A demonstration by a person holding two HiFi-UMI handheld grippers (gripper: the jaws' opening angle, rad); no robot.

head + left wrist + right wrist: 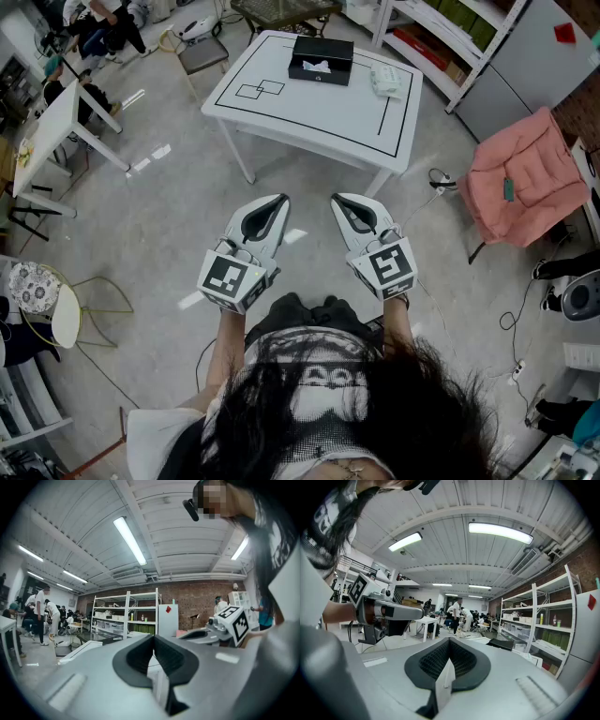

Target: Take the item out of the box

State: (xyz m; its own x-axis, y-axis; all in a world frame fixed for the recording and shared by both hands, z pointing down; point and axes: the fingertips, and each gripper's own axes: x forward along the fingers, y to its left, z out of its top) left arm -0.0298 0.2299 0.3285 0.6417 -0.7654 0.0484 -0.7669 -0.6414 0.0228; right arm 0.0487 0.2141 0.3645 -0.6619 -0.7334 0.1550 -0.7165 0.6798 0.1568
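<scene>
A black open box point(321, 59) with a white item point(319, 67) showing inside sits at the far edge of a white table point(309, 108) marked with black lines. Both grippers hang in the air in front of the person's chest, well short of the table. My left gripper point(278, 201) is shut, its jaws meeting at the tip with nothing between them point(153, 640). My right gripper point(339, 200) is also shut and empty point(449, 642). In the right gripper view the box point(502, 644) lies far ahead and the left gripper point(386, 613) shows at the left.
A flat white packet point(384, 80) lies on the table's right side. A pink padded chair point(520, 173) stands right of the table, metal shelving point(450, 33) behind it. A small white table point(52, 122) and people are at the far left. Cables point(511, 323) trail across the floor.
</scene>
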